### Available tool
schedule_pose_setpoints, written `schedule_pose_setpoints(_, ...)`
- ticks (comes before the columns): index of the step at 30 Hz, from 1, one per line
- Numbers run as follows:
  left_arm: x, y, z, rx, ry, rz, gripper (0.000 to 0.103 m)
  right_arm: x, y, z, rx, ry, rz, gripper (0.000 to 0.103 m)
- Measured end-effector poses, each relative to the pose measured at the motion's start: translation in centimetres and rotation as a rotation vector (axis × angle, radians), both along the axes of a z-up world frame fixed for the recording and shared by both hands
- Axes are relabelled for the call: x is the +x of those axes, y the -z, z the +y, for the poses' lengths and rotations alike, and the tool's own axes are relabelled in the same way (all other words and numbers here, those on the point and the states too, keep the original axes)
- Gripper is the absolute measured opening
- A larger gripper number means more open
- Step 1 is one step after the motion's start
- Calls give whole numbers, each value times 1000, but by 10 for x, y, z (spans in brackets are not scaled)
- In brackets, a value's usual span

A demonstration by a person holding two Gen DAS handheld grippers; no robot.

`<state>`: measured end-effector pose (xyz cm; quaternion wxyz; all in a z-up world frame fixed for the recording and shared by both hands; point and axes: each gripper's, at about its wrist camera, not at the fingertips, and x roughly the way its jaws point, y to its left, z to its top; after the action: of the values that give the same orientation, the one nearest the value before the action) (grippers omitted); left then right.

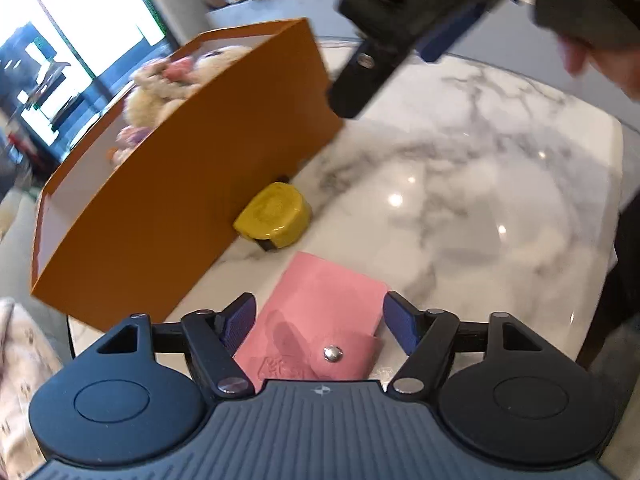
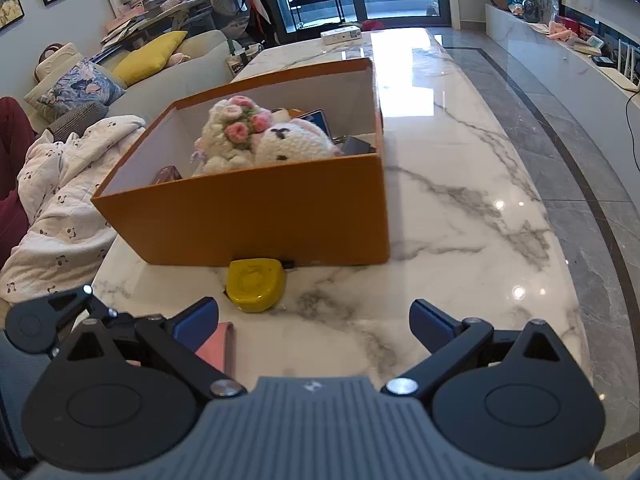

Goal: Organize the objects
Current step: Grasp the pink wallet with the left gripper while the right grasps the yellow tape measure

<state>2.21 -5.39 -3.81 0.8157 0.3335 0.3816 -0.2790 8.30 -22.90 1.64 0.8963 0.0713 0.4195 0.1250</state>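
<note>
Pink wallet (image 1: 316, 320) flat on marble table (image 1: 460, 184), between spread pads of left gripper (image 1: 319, 322), not pinched. Yellow tape measure (image 2: 256, 285) against orange box (image 2: 256, 216) holding plush toy (image 2: 256, 136). Right gripper (image 2: 314, 322) open, empty.

A box (image 2: 256, 216) stands on the surface (image 2: 460, 240), toward its left edge. A plush (image 2: 260, 140) lies in the box. A tape measure (image 2: 256, 286) sits touching the box's near wall. A card wallet (image 1: 316, 320) lies nearer still, by the near edge, between the left claw's (image 1: 318, 322) fingers.
</note>
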Motion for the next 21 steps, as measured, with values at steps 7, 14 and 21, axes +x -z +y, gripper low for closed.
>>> schedule_pose_setpoints(7,46,12,24,-128,-203,141,93,7,11,2,6,0,45,102)
schedule_pose_setpoints(14,69,12,58,-160,-520,161,93,24,31,24,-33,23,46,102)
schedule_pose_setpoints(21,78,5,81,-250,-672,217,93,48,47,68,-71,6,34,97)
